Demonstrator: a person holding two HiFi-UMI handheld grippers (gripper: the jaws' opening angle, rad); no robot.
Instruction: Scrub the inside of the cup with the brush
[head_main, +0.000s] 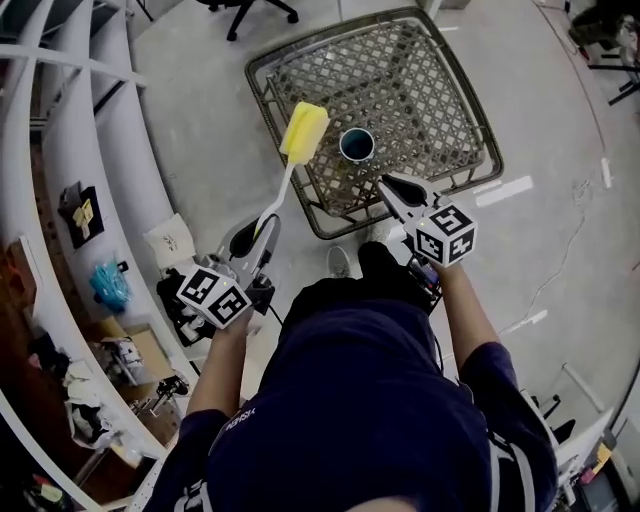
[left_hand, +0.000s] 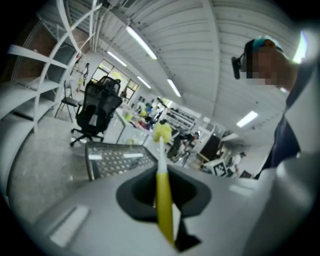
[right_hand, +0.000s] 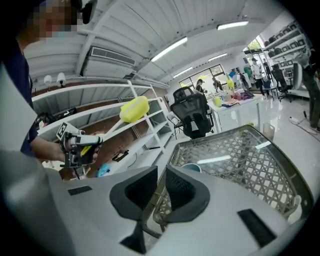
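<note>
A dark teal cup (head_main: 357, 144) stands upright on a woven metal table (head_main: 440, 90); the right gripper view shows the cup (right_hand: 191, 167) just beyond my jaws. The brush has a yellow sponge head (head_main: 304, 132), a white stem and a yellow handle (left_hand: 164, 210). My left gripper (head_main: 263, 230) is shut on that handle and holds the brush slanted up, its head over the table's left edge, left of the cup. My right gripper (head_main: 387, 186) hangs over the table's near edge, below and right of the cup, jaws shut with nothing between them (right_hand: 161, 172).
White curved shelving (head_main: 60, 150) with clutter runs along the left. A black office chair (head_main: 245, 8) stands beyond the table. The table stands on pale concrete floor (head_main: 200, 120). My own legs and a shoe (head_main: 340, 262) are just below the table's near corner.
</note>
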